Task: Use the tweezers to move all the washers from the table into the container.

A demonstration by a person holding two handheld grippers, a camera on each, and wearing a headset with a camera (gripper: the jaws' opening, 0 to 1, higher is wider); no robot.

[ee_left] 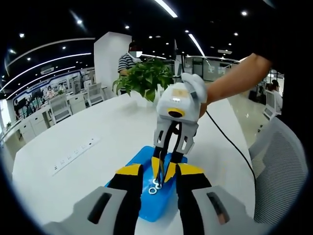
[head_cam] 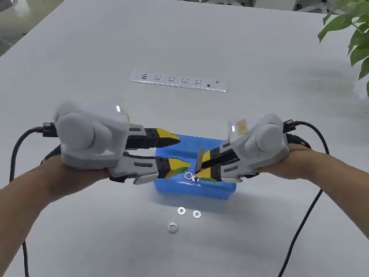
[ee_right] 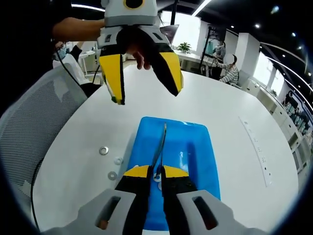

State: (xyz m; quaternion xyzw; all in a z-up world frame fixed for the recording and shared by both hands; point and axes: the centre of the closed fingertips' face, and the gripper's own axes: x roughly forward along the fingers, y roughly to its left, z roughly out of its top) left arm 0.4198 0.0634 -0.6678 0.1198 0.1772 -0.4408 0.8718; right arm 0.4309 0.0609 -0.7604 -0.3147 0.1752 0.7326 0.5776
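A blue container (head_cam: pixel 213 188) sits on the white table between my two grippers. My right gripper (head_cam: pixel 203 168) is shut on thin metal tweezers (ee_right: pixel 160 144) that reach forward over the container (ee_right: pixel 195 156). A small washer (head_cam: pixel 188 176) shows at the gripper's tips over the container; whether it is held or lying inside I cannot tell. Three loose washers (head_cam: pixel 181 211) lie on the table just in front of the container, also seen to its left as washers (ee_right: pixel 103 150). My left gripper (head_cam: pixel 173 153) hovers open at the container's left end, nothing between its fingers (ee_left: pixel 129 172).
A white power strip (head_cam: pixel 177 81) lies farther back on the table. Green plant leaves (head_cam: pixel 351 29) hang in at the far right corner. Black cables (head_cam: pixel 300 231) trail from both grippers. A mesh chair (ee_right: pixel 34 132) stands by the table edge.
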